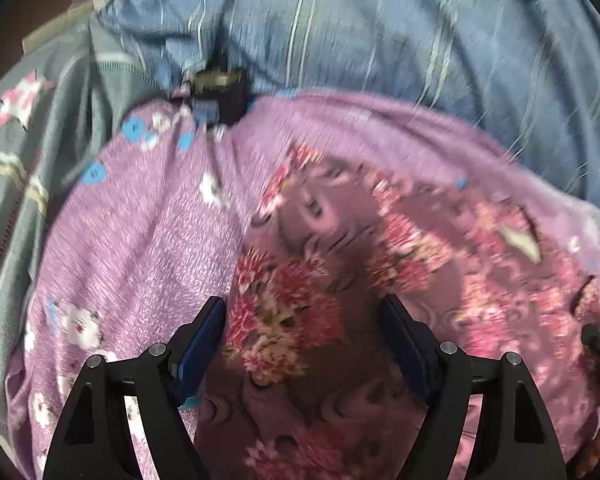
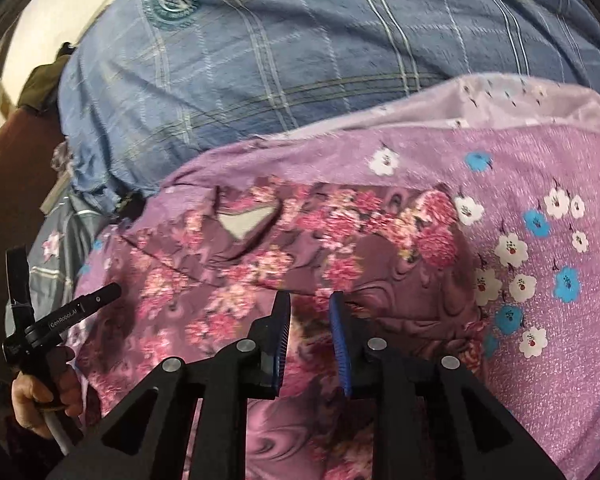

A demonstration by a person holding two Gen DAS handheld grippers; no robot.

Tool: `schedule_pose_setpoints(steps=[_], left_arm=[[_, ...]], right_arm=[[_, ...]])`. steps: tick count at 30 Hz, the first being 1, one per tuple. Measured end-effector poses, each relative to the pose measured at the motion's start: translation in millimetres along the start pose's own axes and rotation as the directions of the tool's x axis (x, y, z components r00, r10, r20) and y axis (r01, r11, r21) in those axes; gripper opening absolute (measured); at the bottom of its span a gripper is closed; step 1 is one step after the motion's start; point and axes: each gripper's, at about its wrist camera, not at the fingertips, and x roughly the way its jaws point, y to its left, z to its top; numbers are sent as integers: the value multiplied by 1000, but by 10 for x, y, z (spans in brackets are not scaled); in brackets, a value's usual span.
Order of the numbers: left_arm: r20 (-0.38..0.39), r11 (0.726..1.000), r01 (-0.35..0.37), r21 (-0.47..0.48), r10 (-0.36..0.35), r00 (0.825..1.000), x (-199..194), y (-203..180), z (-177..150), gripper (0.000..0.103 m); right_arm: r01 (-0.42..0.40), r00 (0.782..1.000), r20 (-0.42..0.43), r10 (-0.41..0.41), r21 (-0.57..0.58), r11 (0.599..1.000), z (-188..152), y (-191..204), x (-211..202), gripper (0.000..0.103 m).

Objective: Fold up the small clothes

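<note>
A dark mauve garment printed with red and pink flowers lies spread on a lilac cloth with white and blue flowers. A pale triangular patch shows at an opening of the garment. My left gripper hangs over the garment, jaws wide open, with nothing between them. In the right wrist view the left gripper is at the garment's left edge, held by a hand. My right gripper is just above the garment's middle, its blue pads a narrow gap apart, pinching no cloth.
Blue checked bedding lies bunched beyond the lilac cloth. A grey-green blanket with pale stripes lies to the left. A small dark object sits where the cloths meet. The bed's edge and a brown floor are on the left.
</note>
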Motion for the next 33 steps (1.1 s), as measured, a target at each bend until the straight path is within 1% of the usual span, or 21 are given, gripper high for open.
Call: schedule_pose_setpoints(steps=[2,6,9,15,17,18,21,24,28,33], left_arm=[[-6,1000,1,-8,-1,1000,67,18,20,81],[3,1000,-10,-3,10,1000,96,5,40,81],[22,1000,-6,-9,6,1000,64,33,-18,81],[71,1000,-2,-1,2,998,-227,74,-389,81],[68,1000,-12,9,12,998,-298,86,-489,81],[64,1000,-8,1,8,998,-334,104,-544,81],[67,999,2,-33,0,998,-484,181,-728,81],[70,999,-15,-29,17,997,-637,173,-866,81],[52,999,-16,-40,19,998,-807,166,-1033,81],[44,999,-34,-26,35,998,-984,154,-1154,81]], right_arm=[[-11,1000,-26,12,24,1000,2,-73,85,20],[-16,1000,-20,16,15,1000,16,-99,113,20],[-16,1000,-19,16,8,1000,14,-91,111,20],[-42,999,-21,42,30,999,0,-129,29,21],[-46,999,-11,47,28,999,-17,-121,-59,22],[-50,999,-4,50,23,999,-28,-110,-107,25],[-68,997,28,68,7,998,-90,-71,-301,27],[-88,995,45,88,-12,996,-165,-26,-436,28],[-99,995,22,100,-31,995,-268,44,-471,29],[-111,994,-13,111,-37,993,-371,111,-449,30]])
